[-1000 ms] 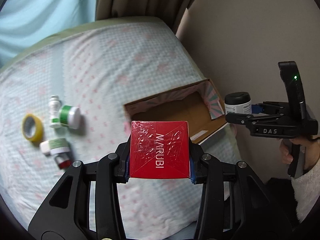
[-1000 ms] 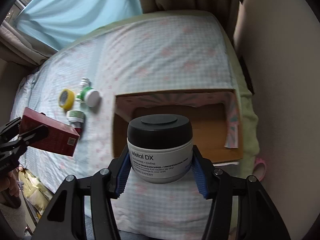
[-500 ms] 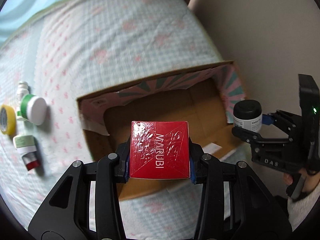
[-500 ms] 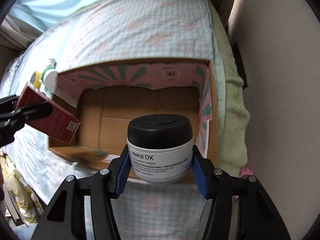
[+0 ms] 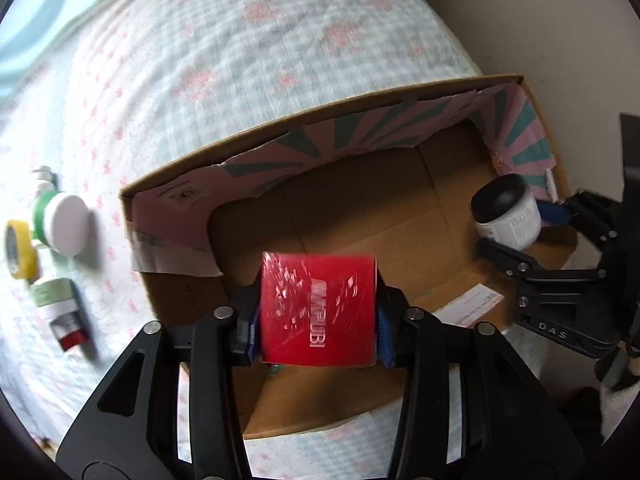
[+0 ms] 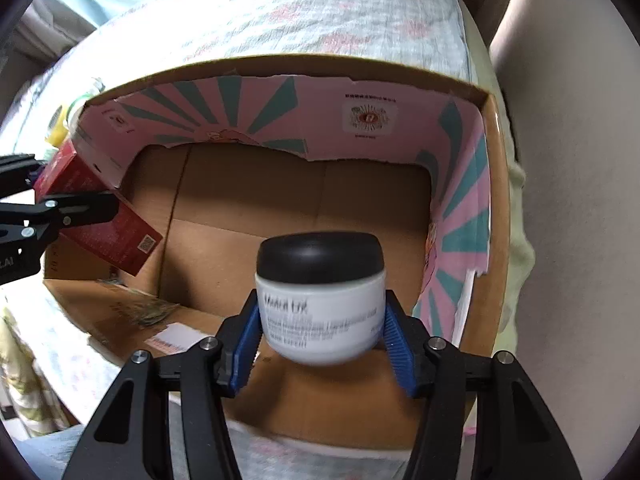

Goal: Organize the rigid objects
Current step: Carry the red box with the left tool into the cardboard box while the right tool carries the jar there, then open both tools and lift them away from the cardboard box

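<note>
Bed (image 5: pixel 224 64), cardboard box (image 6: pixel 280 208) by wall, floor mostly bare

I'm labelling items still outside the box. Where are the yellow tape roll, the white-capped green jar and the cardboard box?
yellow tape roll (image 5: pixel 17 249): left wrist view, its outer band.
white-capped green jar (image 5: pixel 67 229): left wrist view, white cap face.
cardboard box (image 6: pixel 280 98): right wrist view, far inner wall.

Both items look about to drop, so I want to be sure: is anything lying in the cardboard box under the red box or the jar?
Nothing visible. The cardboard box floor is bare beneath the red box in the left tongs and the jar in the right tongs, whose jaws have just been opening.
</note>
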